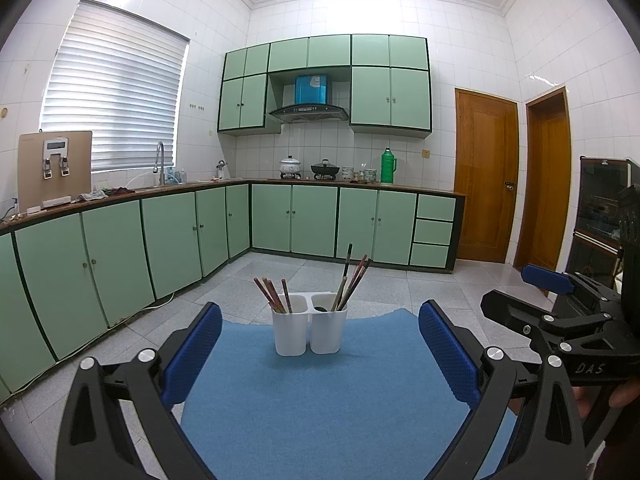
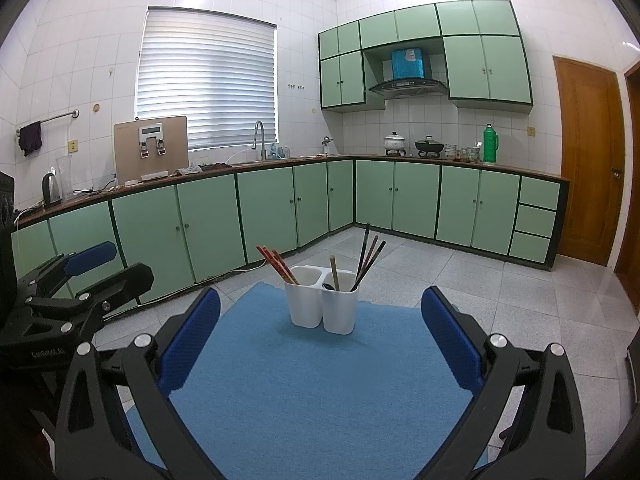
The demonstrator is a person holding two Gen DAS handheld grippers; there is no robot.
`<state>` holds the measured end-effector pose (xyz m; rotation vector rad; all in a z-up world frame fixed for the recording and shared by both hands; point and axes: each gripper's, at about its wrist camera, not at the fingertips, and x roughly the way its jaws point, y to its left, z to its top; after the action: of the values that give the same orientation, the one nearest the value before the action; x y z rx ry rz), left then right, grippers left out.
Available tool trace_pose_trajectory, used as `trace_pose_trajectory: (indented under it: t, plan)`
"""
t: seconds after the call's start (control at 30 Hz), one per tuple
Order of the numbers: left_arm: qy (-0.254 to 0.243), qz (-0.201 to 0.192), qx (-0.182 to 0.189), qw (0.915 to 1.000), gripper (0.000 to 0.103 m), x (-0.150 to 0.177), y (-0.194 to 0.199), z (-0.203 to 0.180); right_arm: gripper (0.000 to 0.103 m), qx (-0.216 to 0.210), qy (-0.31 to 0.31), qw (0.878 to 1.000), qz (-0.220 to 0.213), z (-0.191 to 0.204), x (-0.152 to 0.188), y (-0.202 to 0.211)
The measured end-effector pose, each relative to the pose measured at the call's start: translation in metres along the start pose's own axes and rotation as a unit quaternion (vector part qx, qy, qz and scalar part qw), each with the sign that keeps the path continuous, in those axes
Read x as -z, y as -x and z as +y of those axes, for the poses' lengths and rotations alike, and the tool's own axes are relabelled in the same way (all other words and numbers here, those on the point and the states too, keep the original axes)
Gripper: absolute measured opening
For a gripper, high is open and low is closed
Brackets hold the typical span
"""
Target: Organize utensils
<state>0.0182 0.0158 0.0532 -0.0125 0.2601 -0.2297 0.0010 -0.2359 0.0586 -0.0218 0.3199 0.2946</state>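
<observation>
A white two-compartment utensil holder point(image 1: 310, 330) point(image 2: 325, 306) stands at the far end of a blue mat point(image 1: 320, 400) point(image 2: 312, 392). Its left cup holds several red chopsticks point(image 1: 274, 296) point(image 2: 278, 266). Its right cup holds darker chopsticks point(image 1: 352, 280) point(image 2: 370, 254), one pale stick point(image 2: 334, 274) and a dark utensil end. My left gripper point(image 1: 320, 352) is open, short of the holder, nothing between its blue pads. My right gripper point(image 2: 320, 344) is open too, empty and just as far back. Each gripper shows at the edge of the other's view: the right gripper point(image 1: 552, 300), the left gripper point(image 2: 80, 276).
Green kitchen cabinets point(image 1: 168, 240) run along the left and back walls under a counter with a sink tap point(image 1: 160, 160), pots point(image 1: 290, 166) and a green thermos point(image 1: 387, 166). Grey tiled floor surrounds the mat. Wooden doors point(image 1: 486, 176) stand at right. A hand point(image 1: 600, 396) holds the right gripper.
</observation>
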Motion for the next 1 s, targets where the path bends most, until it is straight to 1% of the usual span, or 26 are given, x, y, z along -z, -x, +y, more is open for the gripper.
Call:
trace_pose_trajectory:
  t: [0.43, 0.63, 1.0]
  plan:
    - [0.003, 0.003, 0.001, 1.0000, 0.097, -0.0010, 0.0020, 0.0009, 0.098, 0.000, -0.001, 1.000, 0.000, -0.0004, 0.0003, 0.0007]
    - [0.010, 0.009, 0.004, 0.9999, 0.097, -0.0018, -0.0026, 0.0050, 0.098, 0.000, -0.002, 1.000, 0.004, -0.0010, 0.0005, 0.0002]
    - [0.010, 0.012, 0.004, 0.9999, 0.097, -0.0013, -0.0053, 0.0069, 0.098, 0.000, -0.002, 1.000, 0.005, -0.0025, -0.0001, -0.0017]
